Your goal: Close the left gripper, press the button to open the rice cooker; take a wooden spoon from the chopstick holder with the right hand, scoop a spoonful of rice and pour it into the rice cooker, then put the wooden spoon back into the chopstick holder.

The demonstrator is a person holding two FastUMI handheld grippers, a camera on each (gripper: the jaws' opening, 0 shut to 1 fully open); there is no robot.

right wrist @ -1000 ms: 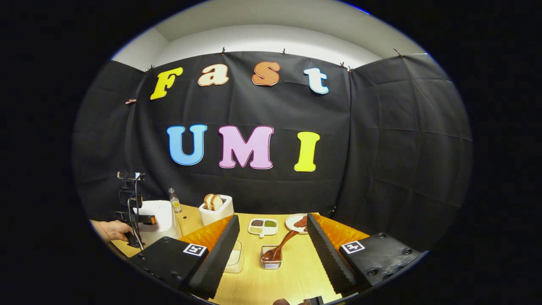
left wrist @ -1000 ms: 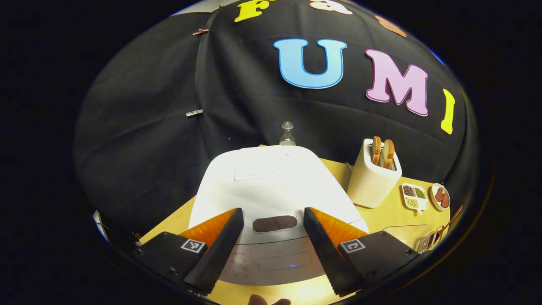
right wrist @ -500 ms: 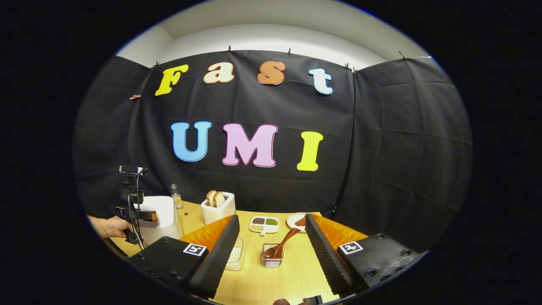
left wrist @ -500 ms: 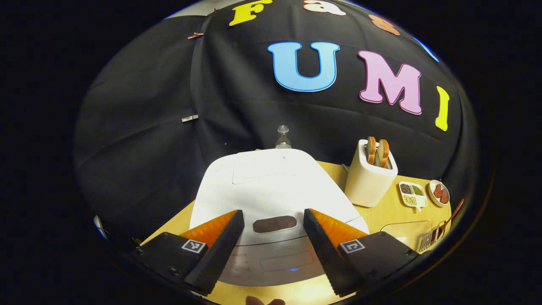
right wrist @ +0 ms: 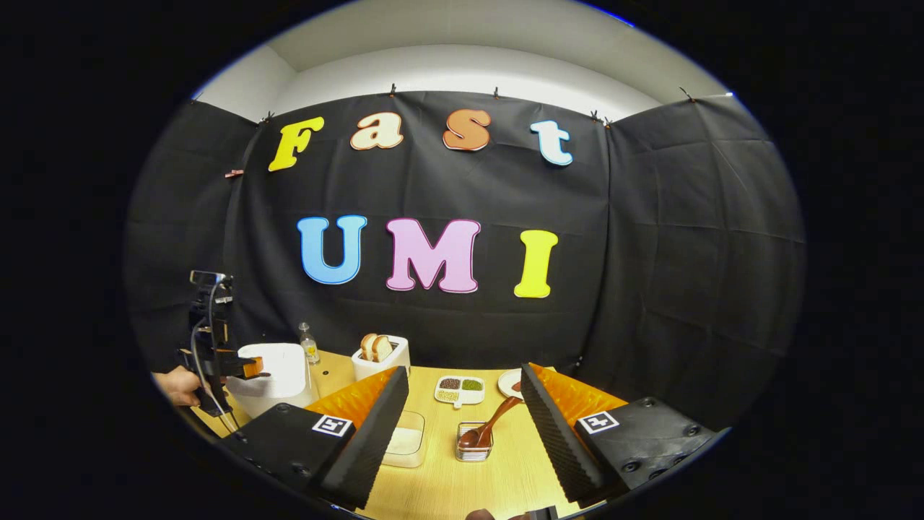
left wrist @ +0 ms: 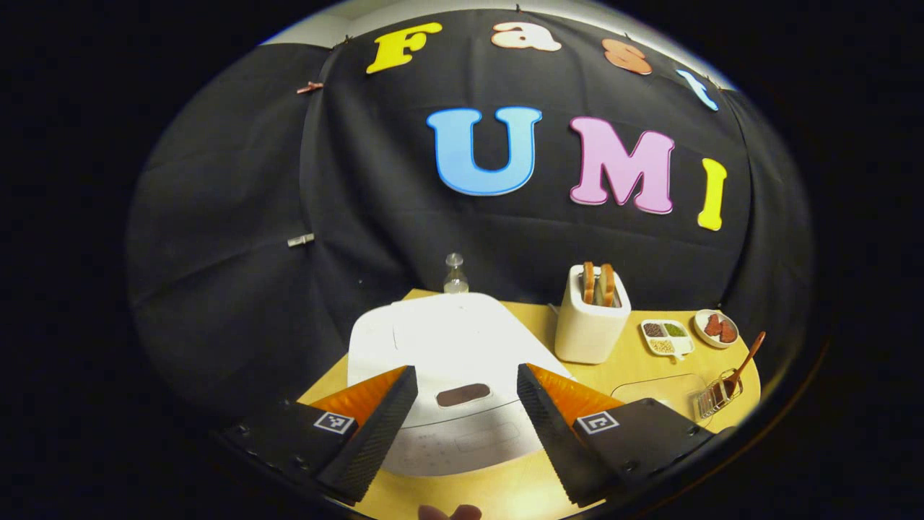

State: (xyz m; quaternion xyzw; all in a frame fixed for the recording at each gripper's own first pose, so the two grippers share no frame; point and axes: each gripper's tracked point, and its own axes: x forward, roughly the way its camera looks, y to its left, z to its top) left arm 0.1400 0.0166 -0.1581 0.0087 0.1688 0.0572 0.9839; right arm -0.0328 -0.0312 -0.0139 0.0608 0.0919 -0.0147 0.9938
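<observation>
The white rice cooker (left wrist: 440,347) stands shut on the wooden table, its dark button (left wrist: 463,395) between and just beyond my left gripper's (left wrist: 466,393) open fingers, which hover above its front. In the right gripper view the cooker (right wrist: 278,370) sits at far left with the other gripper (right wrist: 216,359) and a hand over it. My right gripper (right wrist: 465,393) is open and empty above the table. Ahead of it a wooden spoon (right wrist: 491,426) leans in the wire chopstick holder (right wrist: 474,449). A clear container of rice (right wrist: 406,446) lies beside the holder.
A white toaster (left wrist: 590,321) with bread slices stands right of the cooker, a small glass bottle (left wrist: 454,274) behind it. A divided dish of beans (left wrist: 665,336) and a small plate (left wrist: 715,327) lie farther right. The table's front edge is close below both grippers.
My left gripper has drawn back and up from the cooker, which now looks smaller and farther off. The right gripper view has shifted slightly. Both grippers stay open.
</observation>
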